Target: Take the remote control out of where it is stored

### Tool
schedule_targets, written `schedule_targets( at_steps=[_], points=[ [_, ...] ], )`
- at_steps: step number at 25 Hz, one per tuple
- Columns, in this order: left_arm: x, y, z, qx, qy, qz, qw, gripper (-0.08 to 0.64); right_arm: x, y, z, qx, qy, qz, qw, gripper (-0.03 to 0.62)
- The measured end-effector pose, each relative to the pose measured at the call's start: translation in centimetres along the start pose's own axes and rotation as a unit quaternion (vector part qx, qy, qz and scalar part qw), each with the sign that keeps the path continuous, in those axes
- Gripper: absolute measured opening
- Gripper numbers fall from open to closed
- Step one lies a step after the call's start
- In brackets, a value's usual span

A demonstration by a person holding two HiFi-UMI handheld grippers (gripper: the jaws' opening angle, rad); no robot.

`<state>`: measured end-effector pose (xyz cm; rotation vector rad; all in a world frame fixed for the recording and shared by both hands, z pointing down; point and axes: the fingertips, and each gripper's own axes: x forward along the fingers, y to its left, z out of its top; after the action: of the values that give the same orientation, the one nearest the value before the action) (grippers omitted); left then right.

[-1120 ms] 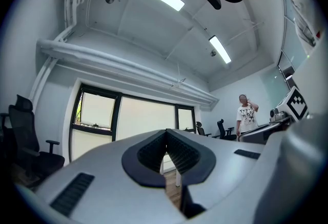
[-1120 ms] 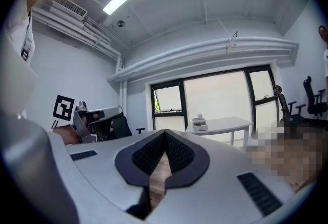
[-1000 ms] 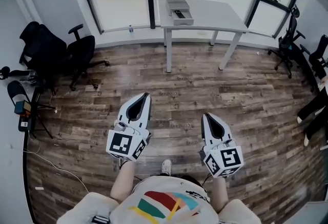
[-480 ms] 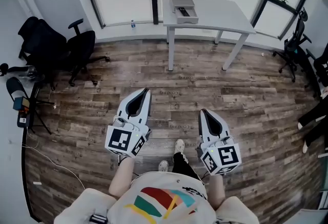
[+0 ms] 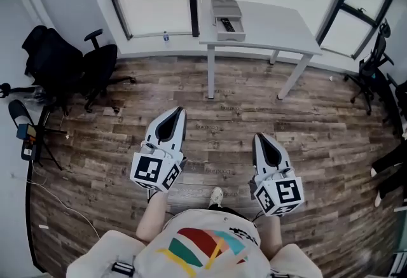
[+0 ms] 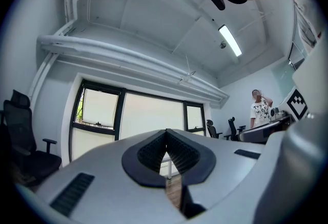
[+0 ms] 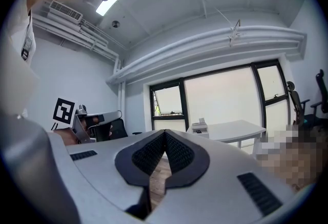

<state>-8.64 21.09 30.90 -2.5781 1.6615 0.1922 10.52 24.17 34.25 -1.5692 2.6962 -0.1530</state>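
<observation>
White left tongs (image 5: 179,112) and right tongs (image 5: 258,139), both pressed closed on nothing, point over the brown wood-plank floor (image 5: 305,118). At twelve o'clock, a dark remote control (image 5: 224,23) lies in a grey tray (image 5: 230,11) on the white bench (image 5: 280,22).

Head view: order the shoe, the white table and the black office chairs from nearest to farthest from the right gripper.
1. Shoe, just below and left of the right gripper.
2. White table, ahead, top centre.
3. Black office chairs, far left.
</observation>
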Motion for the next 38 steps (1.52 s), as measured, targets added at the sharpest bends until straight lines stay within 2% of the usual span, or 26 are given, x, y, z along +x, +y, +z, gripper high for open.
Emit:
schedule_targets(
  at_steps=[10,18,26,30,34,38],
  points=[
    [5.0,-0.8,-0.5,0.022,-0.001,0.025,0.9994,0.008,2.3,-5.2,0.7,0.001,-0.011,0.022,1.000,-0.003],
    [8.4,-1.1,-1.5,0.027,0.006,0.020,0.9994,0.008,4.6,-7.1,0.0,0.009,-0.001,0.021,1.000,-0.003],
    [13.3,1.9,-3.2,0.011,0.009,0.024,0.9996,0.008,9.8,-10.0,-0.9,0.008,0.029,0.003,1.000,-0.003],
    [16.0,4.1,-4.0,0.003,0.008,0.029,0.9995,0.008,13.3,-11.3,-0.8,0.003,0.038,0.006,0.999,-0.003],
    [18.4,7.1,-5.0,0.027,0.025,0.050,0.9981,0.008,17.3,-11.9,-0.8,-0.007,0.051,0.010,0.999,-0.003],
    [21.3,10.0,-4.4,0.041,0.017,0.049,0.9978,0.008,21.7,-12.5,-0.1,-0.012,0.062,0.009,0.998,-0.003]
  ],
)
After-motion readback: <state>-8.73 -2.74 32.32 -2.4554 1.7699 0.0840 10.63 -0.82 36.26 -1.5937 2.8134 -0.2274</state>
